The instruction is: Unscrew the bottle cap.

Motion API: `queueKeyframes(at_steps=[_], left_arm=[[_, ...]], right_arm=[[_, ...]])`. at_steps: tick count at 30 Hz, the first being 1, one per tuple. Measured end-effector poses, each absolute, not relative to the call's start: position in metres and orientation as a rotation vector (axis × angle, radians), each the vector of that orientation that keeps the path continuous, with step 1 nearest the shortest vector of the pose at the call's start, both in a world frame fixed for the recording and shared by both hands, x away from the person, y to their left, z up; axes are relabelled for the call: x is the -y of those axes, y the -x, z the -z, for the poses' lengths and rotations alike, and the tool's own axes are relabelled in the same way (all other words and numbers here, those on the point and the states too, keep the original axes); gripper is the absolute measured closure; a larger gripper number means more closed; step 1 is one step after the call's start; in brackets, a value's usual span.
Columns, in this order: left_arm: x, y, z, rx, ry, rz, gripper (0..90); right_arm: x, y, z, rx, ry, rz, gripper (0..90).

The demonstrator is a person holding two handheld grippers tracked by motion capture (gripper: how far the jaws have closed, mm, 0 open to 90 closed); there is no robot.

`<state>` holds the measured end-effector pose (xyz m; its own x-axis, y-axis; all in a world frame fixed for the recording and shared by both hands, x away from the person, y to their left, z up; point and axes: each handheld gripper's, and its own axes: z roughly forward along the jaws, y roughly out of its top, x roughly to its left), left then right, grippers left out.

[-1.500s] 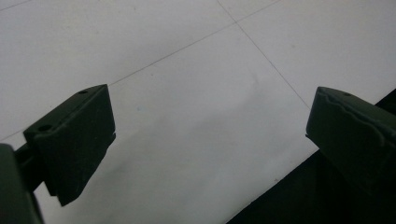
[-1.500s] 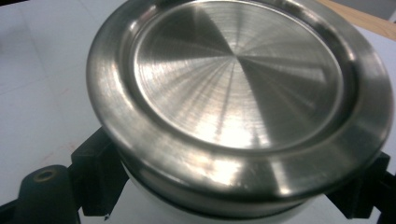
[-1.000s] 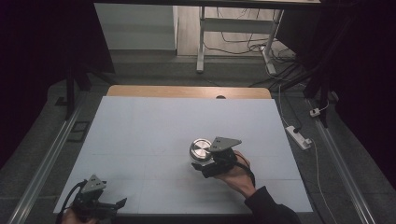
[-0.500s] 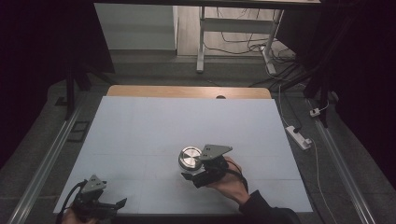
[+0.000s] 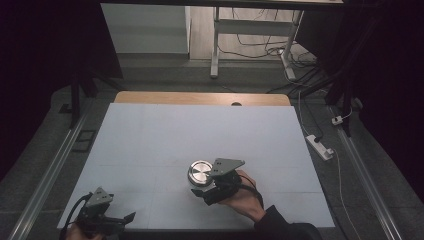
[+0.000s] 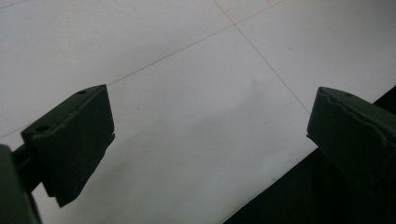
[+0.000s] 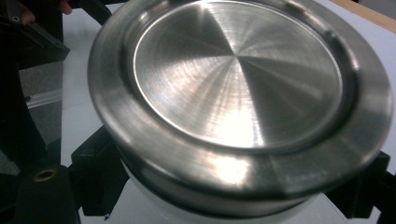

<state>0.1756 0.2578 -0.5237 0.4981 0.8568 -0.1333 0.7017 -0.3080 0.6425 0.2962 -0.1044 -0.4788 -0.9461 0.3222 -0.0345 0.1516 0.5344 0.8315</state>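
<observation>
Round metal container (image 7: pixel 238 93) clamped in right gripper (image 5: pixel 202 189), jaws pressing on its sides below the lid rim. Seen close in right gripper view: brushed steel lid, circular, with a flat recessed centre panel showing radial polish marks and bright glare patches; raised outer ring around it, slightly rounded at the edge. Below the ring, a paler, whitish body just visible between the two black jaws. Lid tilted toward the camera in that view.

From high view: container (image 5: pixel 200 172) sits over the near-centre part of the white table (image 5: pixel 200 130), slightly right of the midline, just ahead of the right hand (image 5: pixel 243 197). Shiny top facing up, small against the table surface. Whether the base touches the table or hangs just above it: cannot tell.

Left gripper (image 5: pixel 107 220) at the near left corner of the table, well apart from the container. In left gripper view, jaws spread wide with nothing between them, bare white tabletop (image 6: pixel 187 93) below, table edge and dark floor at lower right.
</observation>
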Motion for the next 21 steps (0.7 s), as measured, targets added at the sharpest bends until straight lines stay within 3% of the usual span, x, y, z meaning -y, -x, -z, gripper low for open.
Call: queueKeyframes(at_steps=[21], left_arm=[[-0.2518, -0.1801, 0.5177, -1.192, -2.052, -0.279, 0.0]], right_arm=[[0.1084, -0.3003, 0.4781, -2.581, -0.438, -1.388, 14.5]])
